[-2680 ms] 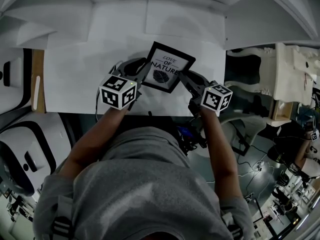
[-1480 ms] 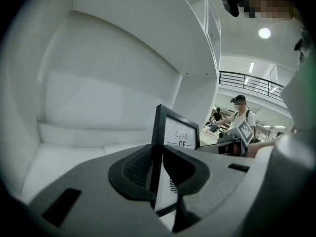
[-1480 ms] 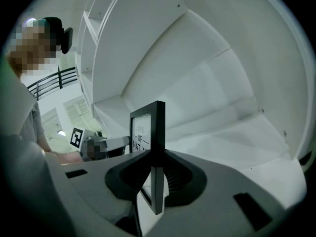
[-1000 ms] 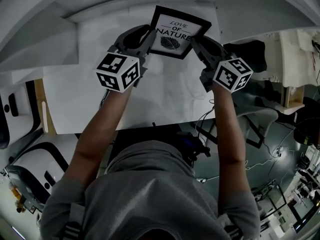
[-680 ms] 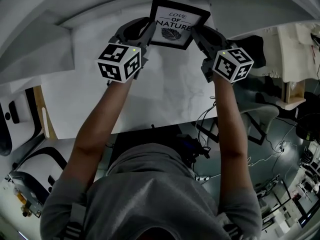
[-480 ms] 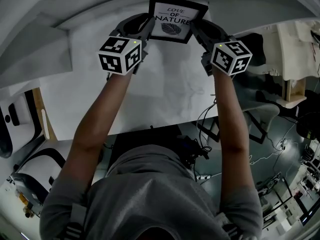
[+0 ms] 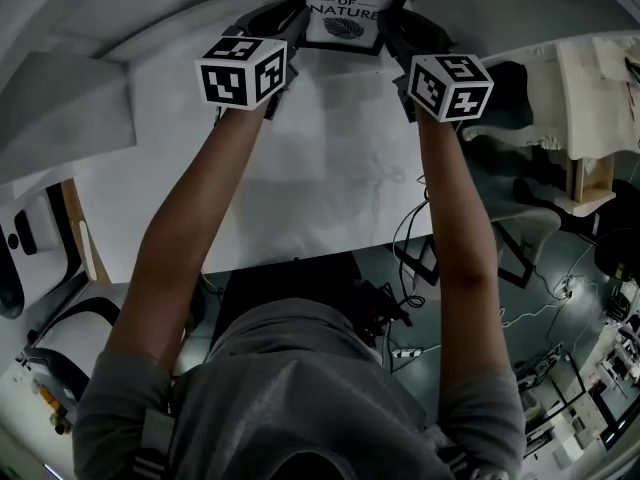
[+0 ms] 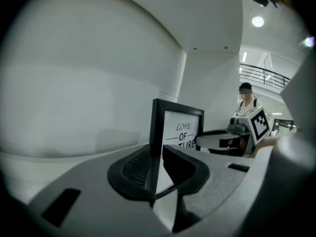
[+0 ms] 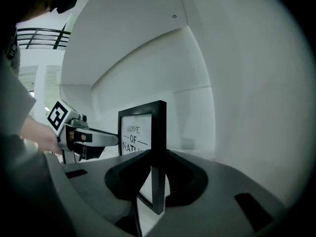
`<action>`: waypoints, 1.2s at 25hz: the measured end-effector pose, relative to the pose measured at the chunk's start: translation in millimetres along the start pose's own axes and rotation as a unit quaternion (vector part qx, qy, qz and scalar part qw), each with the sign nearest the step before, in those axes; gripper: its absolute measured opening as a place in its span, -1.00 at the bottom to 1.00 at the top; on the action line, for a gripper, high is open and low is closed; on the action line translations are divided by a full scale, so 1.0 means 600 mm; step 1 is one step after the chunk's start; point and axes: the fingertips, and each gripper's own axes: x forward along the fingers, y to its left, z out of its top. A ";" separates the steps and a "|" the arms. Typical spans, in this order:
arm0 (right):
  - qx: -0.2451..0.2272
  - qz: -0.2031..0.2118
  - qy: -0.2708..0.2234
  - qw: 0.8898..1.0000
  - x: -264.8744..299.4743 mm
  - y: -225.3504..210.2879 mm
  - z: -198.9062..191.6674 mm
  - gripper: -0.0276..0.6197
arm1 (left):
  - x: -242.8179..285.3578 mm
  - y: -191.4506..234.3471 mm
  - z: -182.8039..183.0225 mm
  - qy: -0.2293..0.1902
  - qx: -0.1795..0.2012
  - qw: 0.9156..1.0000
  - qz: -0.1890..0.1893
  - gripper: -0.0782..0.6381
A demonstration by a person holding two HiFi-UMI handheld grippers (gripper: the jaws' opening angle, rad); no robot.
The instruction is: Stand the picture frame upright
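Black moulding surrounds a white print reading "LOVE OF NATURE" above a leaf; the picture frame stands upright at the top centre of the head view, over the far edge of the white table, its printed face turned toward the person. The left gripper holds the frame's left edge, its jaws drawn narrow with the black moulding pinched between the pads, as seen at the lower centre of the left gripper view; the right gripper clamps the right edge in the same way, its pads closed on the moulding at the lower centre of the right gripper view. Each gripper shows in the other's view, reaching in from the side toward the print. Both bare forearms stretch from the grey shirt at the bottom of the head view up to the two checkered marker cubes in the upper part of the frame. A curved white wall rises directly behind the picture frame. Whether the frame's lower edge touches the table cannot be told; in the right gripper view its bottom corner hangs just below the jaws, over the white surface.
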 end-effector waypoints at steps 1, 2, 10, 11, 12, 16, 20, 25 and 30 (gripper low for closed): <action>0.001 -0.004 -0.002 1.000 0.005 -0.005 0.000 -0.64 | 0.006 0.003 0.000 0.001 -0.001 1.000 0.001 -0.58; 0.002 -0.008 -0.003 1.000 0.010 -0.008 -0.001 -0.64 | 0.011 0.007 0.000 0.001 -0.004 1.000 0.003 -0.58; 0.007 -0.057 -0.009 0.998 0.059 -0.036 0.002 -0.64 | 0.053 0.046 0.007 -0.003 -0.013 0.999 0.038 -0.58; 0.005 -0.062 -0.008 0.998 0.065 -0.039 0.001 -0.63 | 0.058 0.051 0.006 -0.003 -0.017 0.999 0.042 -0.58; -0.001 -0.068 -0.006 0.998 0.071 -0.043 0.000 -0.63 | 0.064 0.056 0.005 -0.002 -0.021 0.999 0.046 -0.58; -0.037 -0.102 -0.005 0.994 0.091 -0.073 -0.003 -0.62 | 0.085 0.060 0.004 -0.004 -0.028 0.999 0.046 -0.58; -0.040 -0.109 -0.008 0.993 0.107 -0.088 0.006 -0.62 | 0.098 0.068 0.007 -0.006 -0.022 0.998 0.053 -0.58; -0.057 -0.125 -0.009 0.990 0.130 -0.108 0.027 -0.62 | 0.114 0.078 0.026 -0.007 -0.025 0.999 0.046 -0.58; -0.068 -0.132 0.000 0.989 0.146 -0.124 0.038 -0.62 | 0.132 0.086 0.038 0.003 -0.025 0.999 0.041 -0.58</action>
